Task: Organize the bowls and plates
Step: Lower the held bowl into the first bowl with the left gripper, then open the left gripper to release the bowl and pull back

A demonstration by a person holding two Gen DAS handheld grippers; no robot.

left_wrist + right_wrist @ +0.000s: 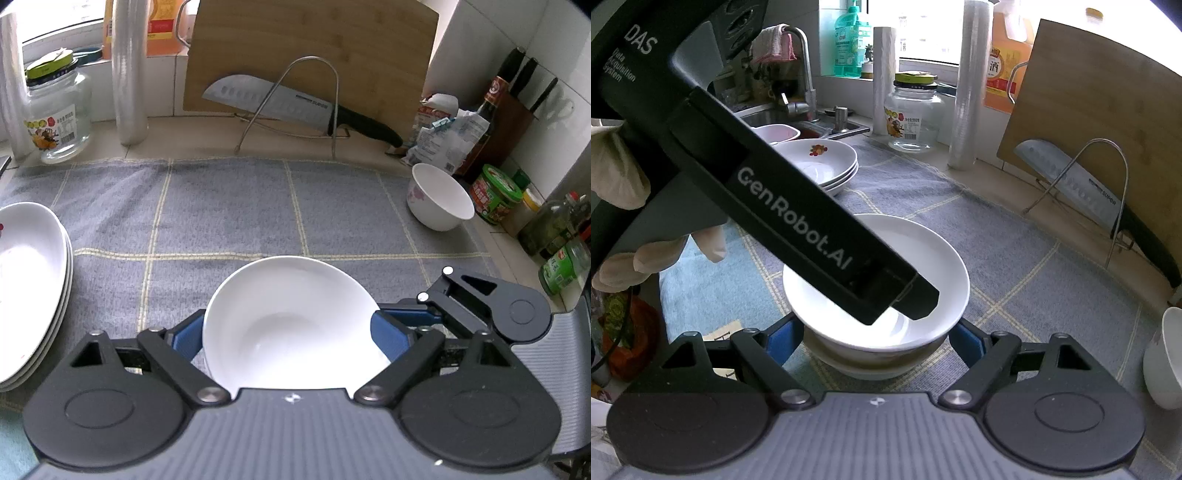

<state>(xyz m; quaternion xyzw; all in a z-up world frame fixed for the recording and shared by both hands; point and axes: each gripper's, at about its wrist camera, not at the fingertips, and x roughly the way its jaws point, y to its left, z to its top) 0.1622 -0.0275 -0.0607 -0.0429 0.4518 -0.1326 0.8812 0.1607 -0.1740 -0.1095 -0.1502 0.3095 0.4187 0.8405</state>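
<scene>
Ahead of me a knife [295,107] leans in a wire rack [314,99] against a bamboo cutting board [314,44], a glass jar [57,110] left of them on the counter [207,136].

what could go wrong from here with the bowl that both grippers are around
1. The white bowl sits on another bowl; a tilted release could let it slide off.
2. The left gripper and right gripper crowd together and may collide.
3. A wide swing could knock the small flowered bowl at the mat's edge.

Floral bowl [1165,360] cut off (right edge)
</scene>
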